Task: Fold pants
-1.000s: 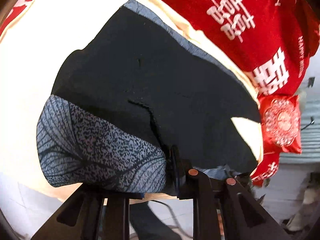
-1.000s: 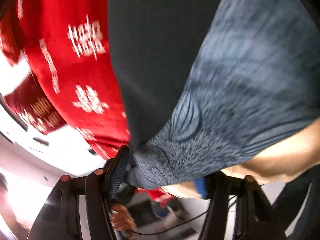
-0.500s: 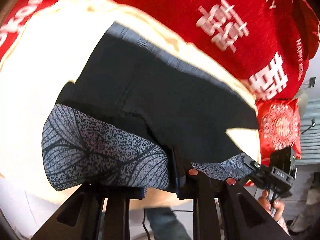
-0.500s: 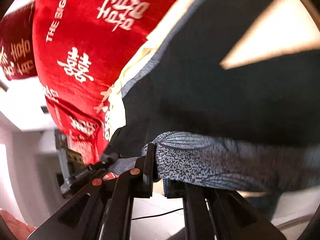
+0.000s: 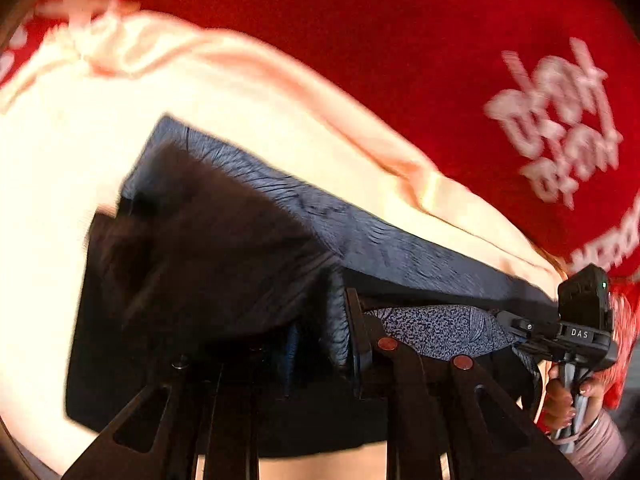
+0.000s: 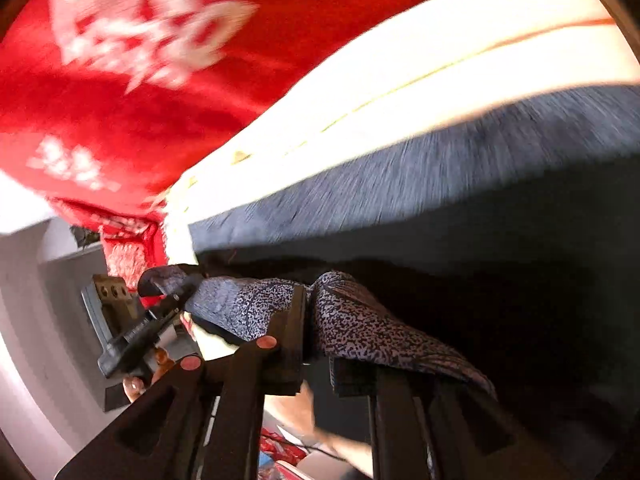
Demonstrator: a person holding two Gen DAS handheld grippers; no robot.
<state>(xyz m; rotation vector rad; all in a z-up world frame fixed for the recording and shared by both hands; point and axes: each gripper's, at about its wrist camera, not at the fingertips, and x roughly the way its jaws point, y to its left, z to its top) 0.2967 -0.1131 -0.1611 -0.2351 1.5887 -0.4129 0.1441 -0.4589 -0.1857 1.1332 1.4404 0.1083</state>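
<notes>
The pants point(image 5: 224, 240) are dark with a grey-blue leaf-print band and lie on a cream sheet point(image 5: 60, 160). My left gripper point(image 5: 344, 344) is shut on the printed edge of the pants and holds it over the dark cloth. My right gripper point(image 6: 316, 320) is shut on the same printed edge point(image 6: 360, 320) further along. It also shows at the right of the left wrist view point(image 5: 516, 328). The left gripper shows at the left of the right wrist view point(image 6: 168, 292). The far printed hem point(image 6: 440, 164) lies flat near the sheet's edge.
A red blanket with white characters point(image 5: 440, 60) lies beyond the cream sheet and also shows in the right wrist view point(image 6: 120, 80). A red cushion point(image 6: 128, 256) sits at the bed's end. The grey floor point(image 6: 40, 280) lies beyond.
Both grippers have carried the printed edge forward over the dark cloth towards the far hem. The visible dark area has shrunk and the red blanket looms closer.
</notes>
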